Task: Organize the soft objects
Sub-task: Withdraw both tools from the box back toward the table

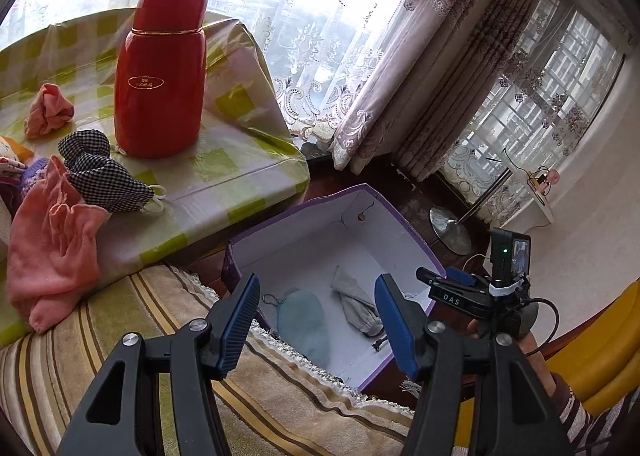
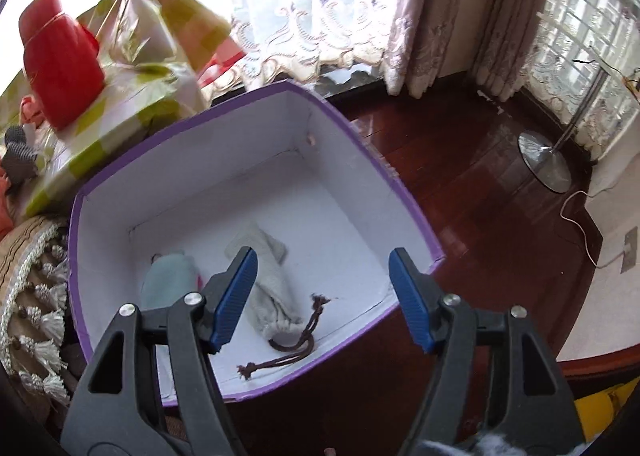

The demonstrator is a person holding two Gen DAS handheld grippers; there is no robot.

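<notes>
Hovering above the purple box, the right tool and left tool gape wide, both empty.

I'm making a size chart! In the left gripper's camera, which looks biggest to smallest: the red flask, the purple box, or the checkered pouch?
1. Purple box, widest in view.
2. Red flask.
3. Checkered pouch, smallest.
The flask stands nearer the camera than the box, so their real gap could differ from how it looks.
</notes>
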